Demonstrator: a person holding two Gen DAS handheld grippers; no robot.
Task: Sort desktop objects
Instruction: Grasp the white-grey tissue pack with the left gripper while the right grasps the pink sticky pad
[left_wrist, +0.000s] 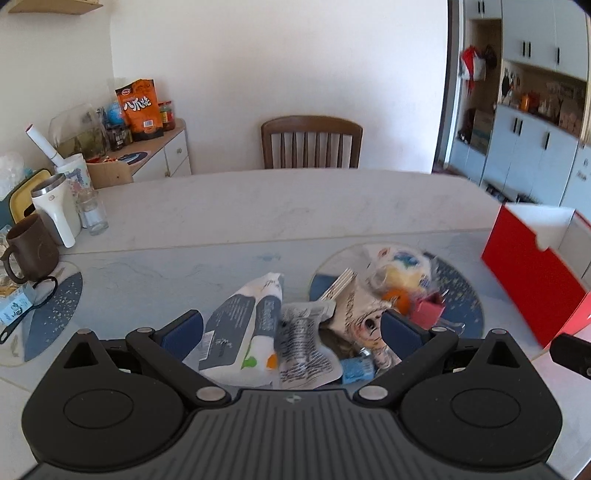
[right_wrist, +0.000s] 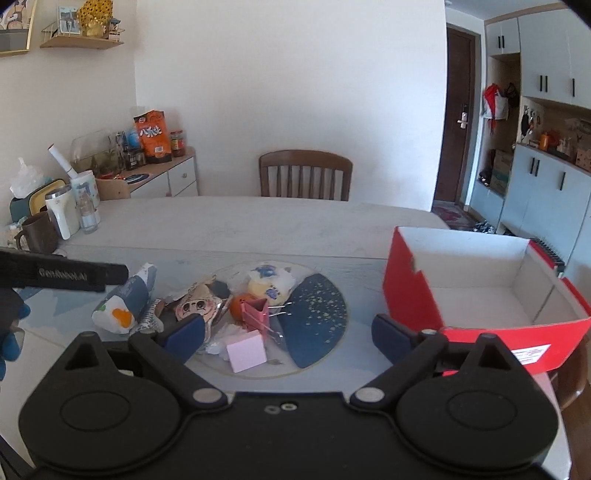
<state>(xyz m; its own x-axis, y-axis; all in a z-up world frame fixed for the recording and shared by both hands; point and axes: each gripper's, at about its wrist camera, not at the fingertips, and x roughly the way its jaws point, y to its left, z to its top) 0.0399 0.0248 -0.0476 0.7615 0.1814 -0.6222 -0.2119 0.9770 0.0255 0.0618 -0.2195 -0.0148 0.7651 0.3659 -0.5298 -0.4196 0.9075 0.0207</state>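
A heap of small items lies on the table around a round blue placemat (right_wrist: 317, 321): white and grey pouches (left_wrist: 240, 328), a silver printed sachet (left_wrist: 303, 347), a cartoon-face packet (right_wrist: 197, 308), a wrapped yellow bun (right_wrist: 267, 286), a small orange (right_wrist: 240, 308), a pink binder clip (right_wrist: 255, 314) and a pink block (right_wrist: 246, 350). My left gripper (left_wrist: 291, 330) hangs open just above the pouches, touching nothing. My right gripper (right_wrist: 290, 334) stands open over the placemat's near side, the pink block between its fingers but untouched. A red open box (right_wrist: 480, 295) with a white inside sits at the right.
Mugs, a white flask (left_wrist: 55, 210) and a glass jar crowd the table's left end. A wooden chair (left_wrist: 312, 142) stands behind the far edge. A side cabinet with snack bags is at the back left. The other gripper's black body (right_wrist: 62, 275) shows at the left of the right wrist view.
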